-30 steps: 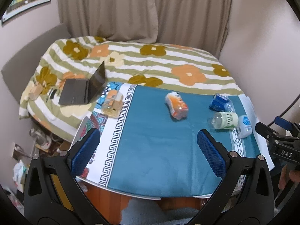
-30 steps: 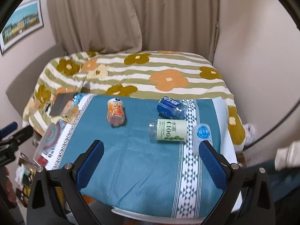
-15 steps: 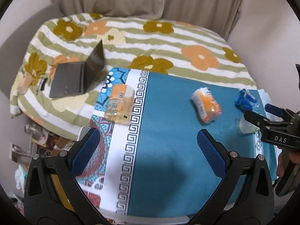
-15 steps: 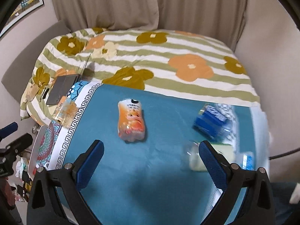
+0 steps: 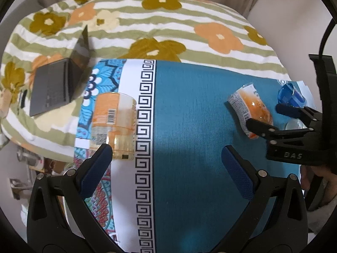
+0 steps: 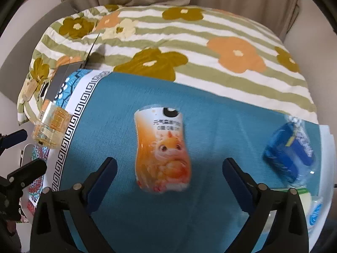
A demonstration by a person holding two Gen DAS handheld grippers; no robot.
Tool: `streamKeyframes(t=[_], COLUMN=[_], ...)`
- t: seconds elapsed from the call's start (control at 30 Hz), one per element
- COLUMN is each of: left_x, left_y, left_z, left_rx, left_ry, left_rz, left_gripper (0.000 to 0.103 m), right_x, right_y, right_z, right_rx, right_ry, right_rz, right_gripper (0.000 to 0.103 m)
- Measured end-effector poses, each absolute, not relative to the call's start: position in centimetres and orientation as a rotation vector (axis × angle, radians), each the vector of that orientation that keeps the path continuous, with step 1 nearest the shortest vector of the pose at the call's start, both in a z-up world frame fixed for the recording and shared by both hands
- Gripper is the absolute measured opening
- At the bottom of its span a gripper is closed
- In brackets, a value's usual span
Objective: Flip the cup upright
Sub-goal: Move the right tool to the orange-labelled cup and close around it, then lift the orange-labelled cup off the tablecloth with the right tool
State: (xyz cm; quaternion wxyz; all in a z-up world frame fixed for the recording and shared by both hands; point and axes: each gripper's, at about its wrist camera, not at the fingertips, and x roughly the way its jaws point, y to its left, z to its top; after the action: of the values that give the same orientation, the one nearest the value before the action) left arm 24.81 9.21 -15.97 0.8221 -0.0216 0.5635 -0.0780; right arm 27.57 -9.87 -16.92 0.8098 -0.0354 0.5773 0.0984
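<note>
An orange cup with a cartoon label point(image 6: 163, 151) lies on its side on the teal cloth, straight ahead of my open right gripper point(image 6: 168, 168); it also shows in the left wrist view point(image 5: 249, 110). A clear cup with an orange label point(image 5: 112, 125) lies on its side at the cloth's left border, just beyond my open left gripper point(image 5: 166, 158); it also shows in the right wrist view point(image 6: 51, 127). A blue cup point(image 6: 291, 154) lies on its side at the right. Both grippers are empty. The right gripper appears in the left wrist view point(image 5: 273, 118).
A green-labelled cup point(image 6: 305, 198) lies at the right edge, mostly hidden. A bed with a floral striped blanket point(image 6: 189, 42) lies behind the table, with an open laptop point(image 5: 59, 80) on it. Clutter sits on the floor at the left point(image 5: 21, 168).
Both grippers have moved forward and down toward the table. The left one has swung left to the clear cup; the right one has swung left onto the orange cup.
</note>
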Motion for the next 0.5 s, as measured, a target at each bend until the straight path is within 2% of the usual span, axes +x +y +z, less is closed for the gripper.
streamKeyframes(t=[0.2, 0.27, 0.37, 0.5], left_x=[25.5, 25.6, 25.6, 25.4], left_y=[9.3, 9.3, 9.4, 9.6], left_z=[-16.9, -17.0, -17.0, -16.7], left_rx=[-0.046, -0.044, -0.042, -0.046], left_ry=[1.212, 1.214, 1.210, 1.201], left_rz=[-0.176, -0.176, -0.174, -0.166], left_gripper=[0.103, 0.103, 0.103, 0.103], right_x=[28.7, 29.1, 29.3, 29.0], right_y=[-9.1, -9.1, -9.1, -9.2], right_z=[-18.6, -18.9, -19.2, -18.9], right_rx=[-0.083, -0.089, -0.089, -0.075], right_ry=[1.264, 1.269, 1.273, 1.268], right_rz=[0.226, 0.233, 0.234, 0.238], right_gripper=[0.084, 0.071, 0.060, 0.057])
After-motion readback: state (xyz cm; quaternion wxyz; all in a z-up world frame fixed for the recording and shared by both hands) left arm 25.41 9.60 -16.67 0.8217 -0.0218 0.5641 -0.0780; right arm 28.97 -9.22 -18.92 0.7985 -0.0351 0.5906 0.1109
